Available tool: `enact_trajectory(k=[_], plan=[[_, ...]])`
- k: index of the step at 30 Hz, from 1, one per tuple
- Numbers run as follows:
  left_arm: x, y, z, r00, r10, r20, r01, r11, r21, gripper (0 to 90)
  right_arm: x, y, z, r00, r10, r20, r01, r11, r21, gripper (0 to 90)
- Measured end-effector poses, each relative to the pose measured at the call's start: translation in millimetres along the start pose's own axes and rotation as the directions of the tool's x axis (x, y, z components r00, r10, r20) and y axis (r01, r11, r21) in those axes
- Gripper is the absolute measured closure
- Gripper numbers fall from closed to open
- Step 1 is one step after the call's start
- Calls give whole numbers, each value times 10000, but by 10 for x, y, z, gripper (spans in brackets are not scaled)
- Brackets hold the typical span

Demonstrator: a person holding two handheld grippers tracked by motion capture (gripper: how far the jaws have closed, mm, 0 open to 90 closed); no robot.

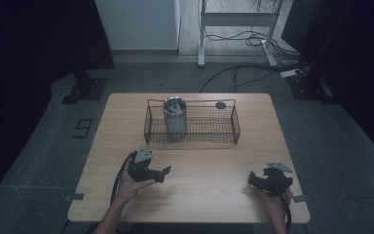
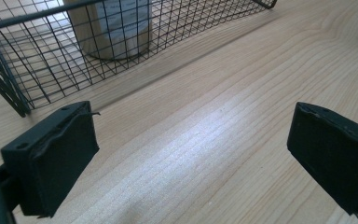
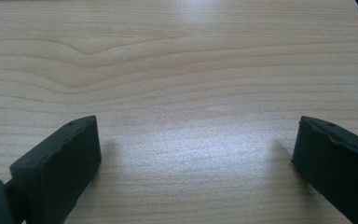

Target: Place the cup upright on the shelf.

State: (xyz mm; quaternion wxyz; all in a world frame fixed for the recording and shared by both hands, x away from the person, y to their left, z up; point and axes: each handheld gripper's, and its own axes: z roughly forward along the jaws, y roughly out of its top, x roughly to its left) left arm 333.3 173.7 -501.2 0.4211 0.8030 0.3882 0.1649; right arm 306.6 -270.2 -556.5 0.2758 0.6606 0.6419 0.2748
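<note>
Both grippers, left gripper (image 1: 164, 171) and right gripper (image 1: 253, 180), rest wide-jawed on table (image 1: 209, 195).

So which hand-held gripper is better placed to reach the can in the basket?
Likely the left hand-held gripper: open, close in front of the wire basket, with the can at the basket's left end. The right hand-held gripper sits near the table's right edge.

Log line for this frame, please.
left tool: open, empty | right tool: open, empty | both low over wooden table | grey metal can: upright in black wire basket
</note>
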Motion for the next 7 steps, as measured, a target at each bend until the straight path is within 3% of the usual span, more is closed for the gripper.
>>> enact_trajectory(k=[7], plan=[[6, -6, 15, 10000, -88, -40, 88, 9999, -76, 30, -1, 1, 1, 10000, 8, -15, -8, 10000, 2, 7]])
